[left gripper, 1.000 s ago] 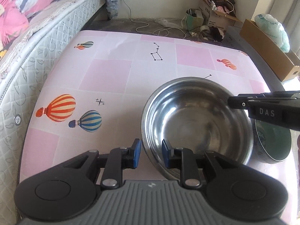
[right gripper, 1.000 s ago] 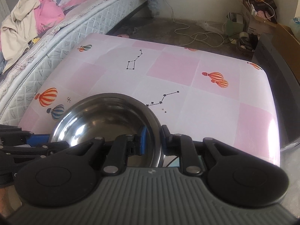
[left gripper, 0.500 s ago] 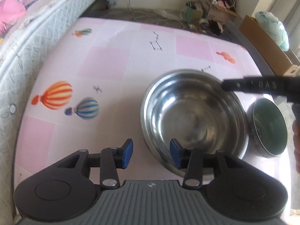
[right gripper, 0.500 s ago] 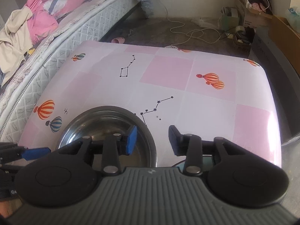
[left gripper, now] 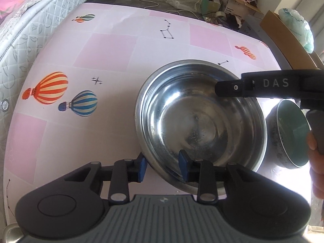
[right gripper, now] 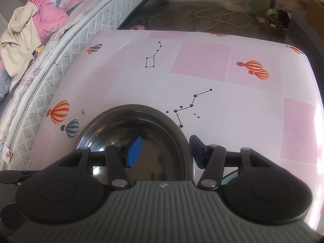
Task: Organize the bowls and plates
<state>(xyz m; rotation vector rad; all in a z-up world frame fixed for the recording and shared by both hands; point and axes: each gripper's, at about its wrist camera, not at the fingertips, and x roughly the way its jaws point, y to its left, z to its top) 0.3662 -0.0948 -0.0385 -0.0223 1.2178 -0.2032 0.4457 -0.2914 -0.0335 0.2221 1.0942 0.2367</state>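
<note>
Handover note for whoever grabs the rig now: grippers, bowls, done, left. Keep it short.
Left gripper: jaws straddle the near rim of the large stainless steel bowl; they have just been closing, but the pads do not look pressed on yet.
Right gripper: open, jaws just been opening, straddling the steel bowl's right rim with clear gaps.
Steel bowl sits flat on the pink balloon-print tablecloth. The small dark bowl with the teal inside stands to its right, close beside it.
Done: steel bowl apparently set down.
Left: probably nest the small bowl into the steel one. No plates in view.
</note>
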